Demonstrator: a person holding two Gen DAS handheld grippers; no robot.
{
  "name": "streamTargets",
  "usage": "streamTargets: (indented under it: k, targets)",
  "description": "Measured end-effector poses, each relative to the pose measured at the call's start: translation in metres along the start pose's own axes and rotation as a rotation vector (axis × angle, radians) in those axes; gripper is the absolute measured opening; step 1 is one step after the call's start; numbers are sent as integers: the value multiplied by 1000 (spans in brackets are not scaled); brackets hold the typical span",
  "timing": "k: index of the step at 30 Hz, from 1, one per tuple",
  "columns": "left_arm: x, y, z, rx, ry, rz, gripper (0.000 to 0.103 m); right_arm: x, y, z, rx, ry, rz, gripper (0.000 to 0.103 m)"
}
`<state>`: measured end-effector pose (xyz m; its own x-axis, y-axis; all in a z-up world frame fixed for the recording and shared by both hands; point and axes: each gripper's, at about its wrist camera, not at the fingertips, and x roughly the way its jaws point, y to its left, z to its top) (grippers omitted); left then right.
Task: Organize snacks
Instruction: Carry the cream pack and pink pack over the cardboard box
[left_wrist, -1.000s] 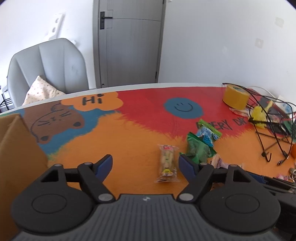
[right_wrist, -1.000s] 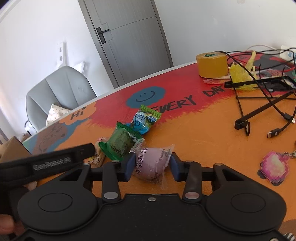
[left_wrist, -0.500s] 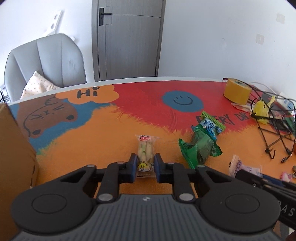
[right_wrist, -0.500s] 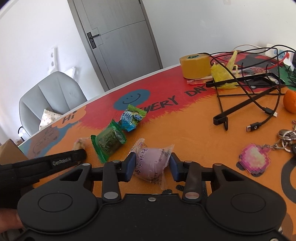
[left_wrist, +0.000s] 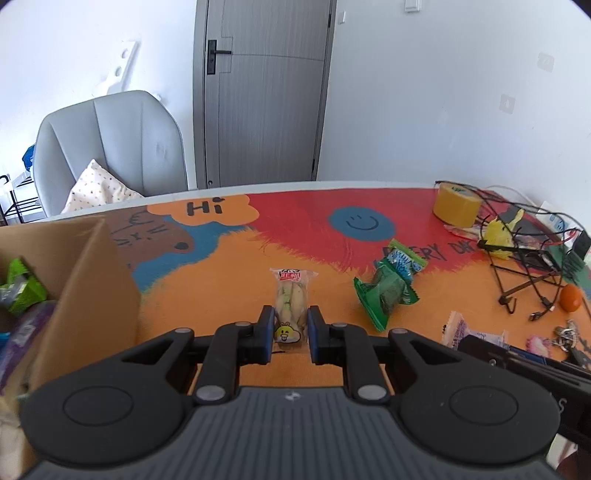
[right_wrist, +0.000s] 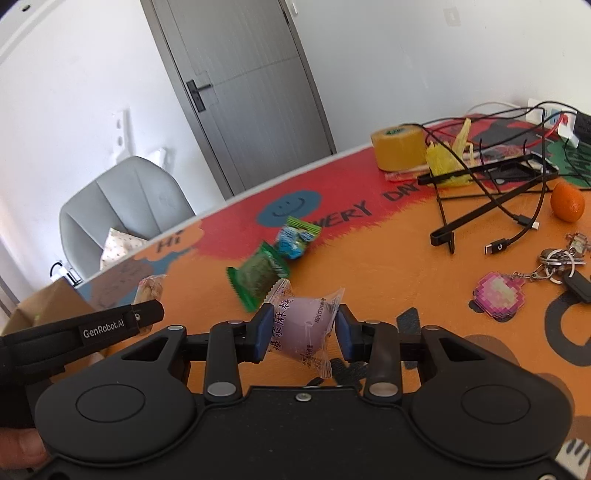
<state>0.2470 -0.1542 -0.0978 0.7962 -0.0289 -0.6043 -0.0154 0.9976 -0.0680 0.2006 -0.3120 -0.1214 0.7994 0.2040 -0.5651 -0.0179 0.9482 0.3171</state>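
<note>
The left gripper is clamped on the near end of a long clear packet of pale green snacks. The packet's long axis runs straight away from the gripper, its red label end pointing toward the far edge of the table, and it seems lifted just off the top. The right gripper is clamped on a round purple sweet in a clear wrapper, held across its width, its crimped ends sticking out to upper left and lower right. A cardboard box stands left of the green packet, with snacks inside. Right of the packet a dark green packet and a blue packet lie on the table, touching
</note>
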Motion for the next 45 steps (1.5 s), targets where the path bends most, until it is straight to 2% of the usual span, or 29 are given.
streamTargets:
  k: [14, 25, 45]
  targets:
    - [-70, 29, 5, -42, -102, 7, 17, -36, 37, 3, -37, -75, 71, 37]
    - [-114, 73, 3, -88, -165, 69, 17, -51, 84, -3, -92, -98, 157, 37]
    - [-163, 153, -17, -208, -201, 170, 17, -70, 166, -22, -212, -101, 270, 37]
